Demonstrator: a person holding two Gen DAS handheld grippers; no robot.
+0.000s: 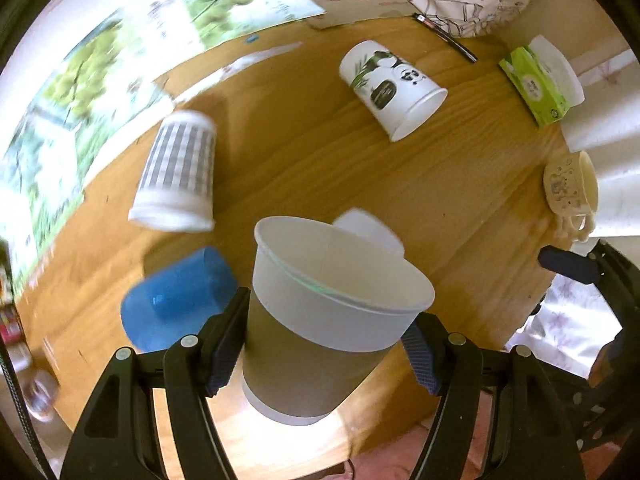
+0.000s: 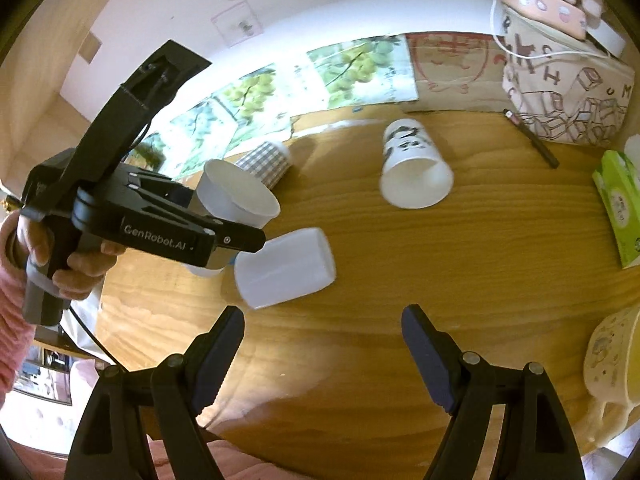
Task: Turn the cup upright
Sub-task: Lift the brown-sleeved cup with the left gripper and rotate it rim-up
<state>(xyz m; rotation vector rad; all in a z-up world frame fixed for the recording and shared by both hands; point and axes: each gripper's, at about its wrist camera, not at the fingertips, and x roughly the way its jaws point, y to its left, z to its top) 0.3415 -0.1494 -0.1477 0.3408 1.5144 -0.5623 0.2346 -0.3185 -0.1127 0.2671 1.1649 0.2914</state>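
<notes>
Two claws are mine: my left claw [image 1: 324,344] is clamped on the white paper cup with a brown sleeve [image 1: 332,320], held mouth-up above the wooden bench [image 1: 460,208], while my right claw [image 2: 323,354] hangs spread apart over the bench, near a translucent white plastic cup [image 2: 286,266] on its side.

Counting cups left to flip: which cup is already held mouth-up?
The white paper cup with grey sleeve, clamped in the left hand-held gripper; the others lie on the table.

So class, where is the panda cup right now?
The panda cup lies on its side at the table's far middle, between the checked cup and green tissue box.
</notes>
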